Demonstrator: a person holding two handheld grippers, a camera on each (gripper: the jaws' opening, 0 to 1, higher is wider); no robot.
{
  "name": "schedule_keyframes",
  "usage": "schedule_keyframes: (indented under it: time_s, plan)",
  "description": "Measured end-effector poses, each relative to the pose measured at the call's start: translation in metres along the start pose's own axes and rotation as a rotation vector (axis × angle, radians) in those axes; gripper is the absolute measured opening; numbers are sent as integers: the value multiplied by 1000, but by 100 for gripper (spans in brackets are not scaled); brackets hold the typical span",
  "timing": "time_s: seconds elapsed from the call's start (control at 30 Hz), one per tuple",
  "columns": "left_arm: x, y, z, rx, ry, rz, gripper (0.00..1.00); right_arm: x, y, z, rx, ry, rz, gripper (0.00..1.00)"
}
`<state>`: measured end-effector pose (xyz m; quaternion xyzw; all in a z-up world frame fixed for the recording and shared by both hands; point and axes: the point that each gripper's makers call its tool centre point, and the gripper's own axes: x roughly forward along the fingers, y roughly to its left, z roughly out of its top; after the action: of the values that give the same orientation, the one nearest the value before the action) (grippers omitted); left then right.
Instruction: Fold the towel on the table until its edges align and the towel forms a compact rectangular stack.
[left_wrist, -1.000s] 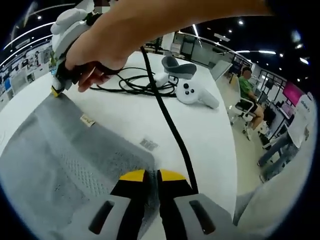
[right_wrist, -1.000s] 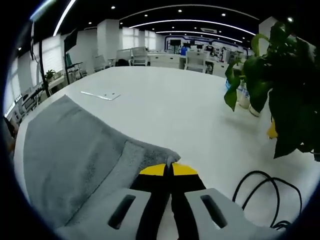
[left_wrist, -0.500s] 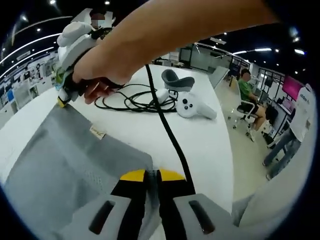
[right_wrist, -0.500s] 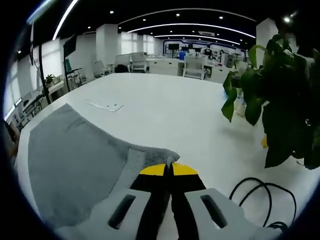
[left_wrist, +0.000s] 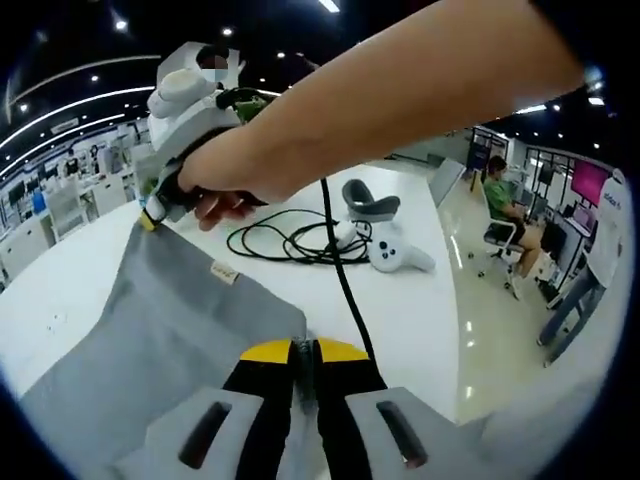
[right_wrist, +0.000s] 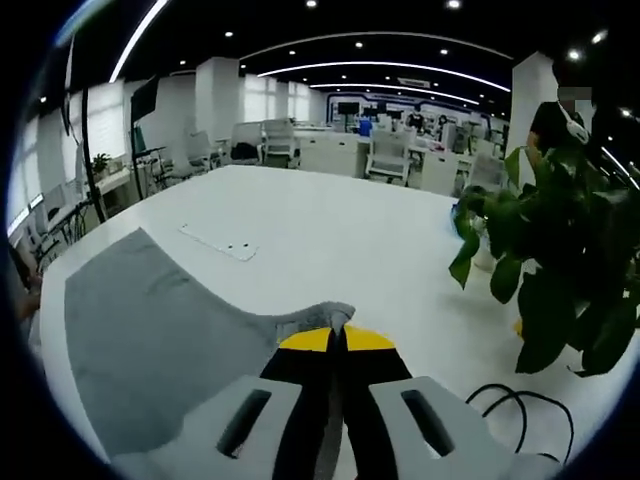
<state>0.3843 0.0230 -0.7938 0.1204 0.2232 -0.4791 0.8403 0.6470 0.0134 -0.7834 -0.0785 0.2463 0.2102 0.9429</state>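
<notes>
White table (right_wrist: 330, 240), grey towel (left_wrist: 170, 330) clamped at two corners by left gripper (left_wrist: 303, 352) and right gripper (right_wrist: 336, 340) jaws

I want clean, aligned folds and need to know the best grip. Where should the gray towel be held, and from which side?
At its two corners along one short edge, from outside that edge, as now: the left gripper and right gripper each pinch a corner of the towel, so it hangs taut between them.

Towel (left_wrist: 170, 320) edge now higher off table (right_wrist: 330, 240).
</notes>
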Motion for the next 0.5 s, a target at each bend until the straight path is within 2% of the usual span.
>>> schedule_keyframes:
  time_s: [0.37, 0.5]
  plan:
    - [-41, 18, 32, 0, -92, 58, 7, -14, 25, 45, -9, -46, 1, 0]
    - [-58, 26, 38, -9, -118, 83, 7, -18, 38, 60, -13, -62, 3, 0]
